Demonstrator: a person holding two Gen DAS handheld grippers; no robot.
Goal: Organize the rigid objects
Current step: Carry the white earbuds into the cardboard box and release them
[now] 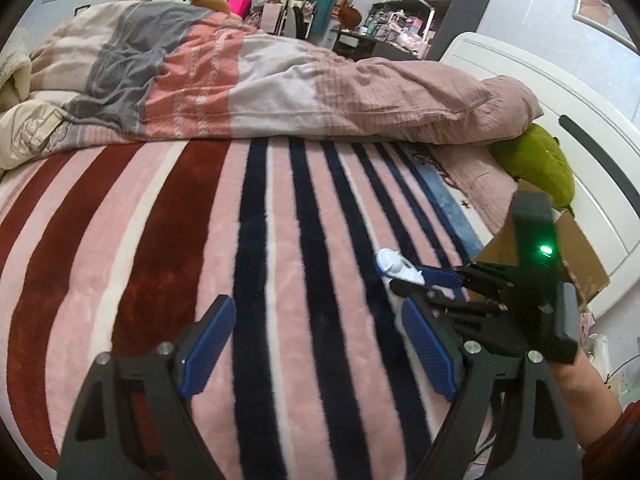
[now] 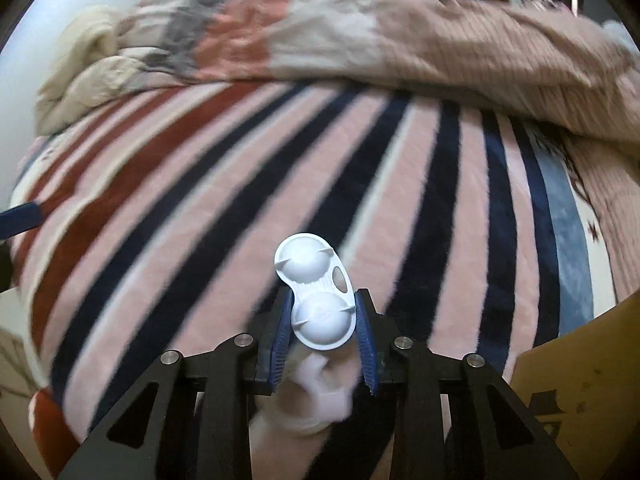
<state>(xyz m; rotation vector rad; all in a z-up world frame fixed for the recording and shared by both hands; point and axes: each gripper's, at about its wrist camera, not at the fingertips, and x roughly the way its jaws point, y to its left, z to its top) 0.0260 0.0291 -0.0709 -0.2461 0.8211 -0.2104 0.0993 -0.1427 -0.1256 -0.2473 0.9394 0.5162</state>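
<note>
On a pink fleece blanket with navy and red stripes (image 2: 224,208), the right gripper (image 2: 322,326) clamps a white plastic twin-dome tray (image 2: 316,292), best lifted level, while the left gripper (image 1: 320,352) hovers nearby, jaws apart and empty.

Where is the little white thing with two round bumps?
The white two-domed plastic piece sits between the blue pads of the right gripper, over the striped blanket. In the left wrist view it shows at the right, near the cardboard box.

Bed (image 1: 500,216), striped fleece blanket (image 1: 168,264), rumpled duvet (image 1: 280,92), green plush (image 1: 540,168)
</note>
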